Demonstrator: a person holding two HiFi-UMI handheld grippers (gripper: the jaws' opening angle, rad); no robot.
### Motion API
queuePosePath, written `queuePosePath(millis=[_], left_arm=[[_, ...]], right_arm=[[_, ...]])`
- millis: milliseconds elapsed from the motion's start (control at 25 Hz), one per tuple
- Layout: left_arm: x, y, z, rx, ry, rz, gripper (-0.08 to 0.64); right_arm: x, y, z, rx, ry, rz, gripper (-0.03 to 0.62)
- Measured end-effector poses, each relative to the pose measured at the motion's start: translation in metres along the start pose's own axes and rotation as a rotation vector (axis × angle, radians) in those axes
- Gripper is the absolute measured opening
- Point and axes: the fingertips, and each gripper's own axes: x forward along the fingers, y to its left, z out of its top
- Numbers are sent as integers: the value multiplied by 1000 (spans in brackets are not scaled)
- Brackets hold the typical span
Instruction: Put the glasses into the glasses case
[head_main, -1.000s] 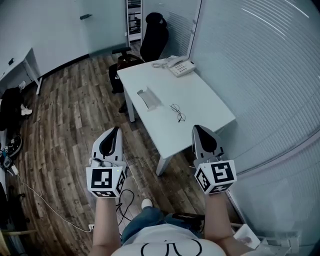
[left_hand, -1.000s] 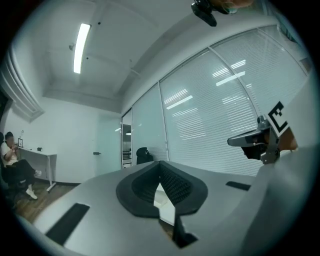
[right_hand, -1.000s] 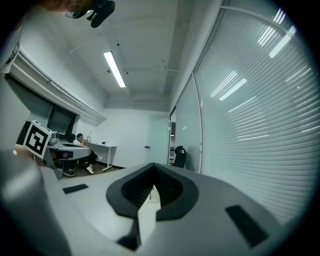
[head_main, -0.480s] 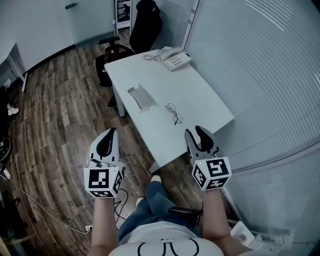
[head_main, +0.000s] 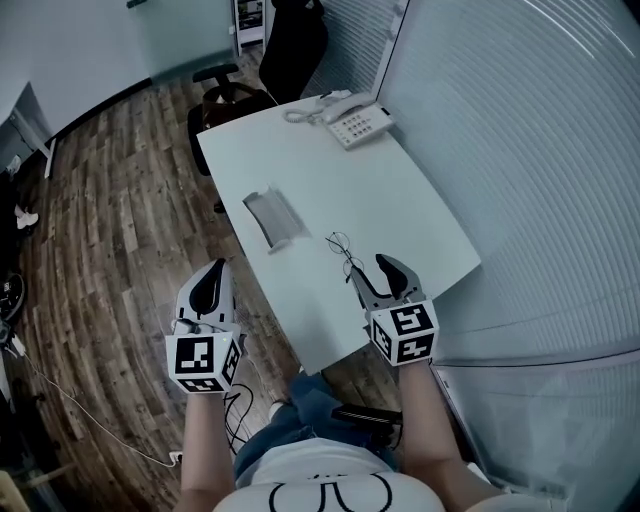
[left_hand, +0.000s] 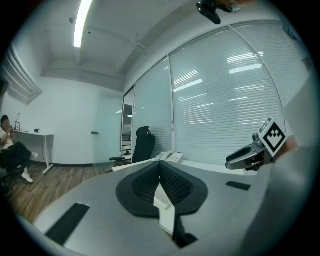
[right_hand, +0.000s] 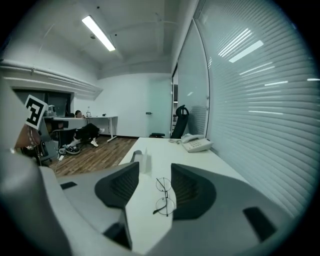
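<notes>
The thin wire-rimmed glasses lie open on the white table, near its front edge. The pale glasses case lies open on the table to their left. My right gripper hovers over the table edge just short of the glasses; its jaws are opening wide. In the right gripper view the glasses show on the tabletop between the jaws of the right gripper, untouched, with the case beyond. My left gripper is off the table's left side, over the floor. It is shut and holds nothing.
A desk phone sits at the table's far end, with a black office chair behind it. Blinds on a glass wall run along the right. Cables lie on the wood floor. A person sits at a far desk.
Both grippers moved forward and down toward the table. The right one came over the front edge near the glasses and its jaws went from shut to wide open.
</notes>
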Motion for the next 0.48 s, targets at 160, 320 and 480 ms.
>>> queuePosePath(millis=[160,320,480], left_arm=[[33,-2,-15,1,50,7,17],[54,-2,-39,-4,120,24,17],[74,-1,-58,-12,174,39,17]], right_arm=[[44,-23,-33,14,92,40,201],[83,-32,-70,34,180,99,177],[118,-38,-97,34,246,146,145]])
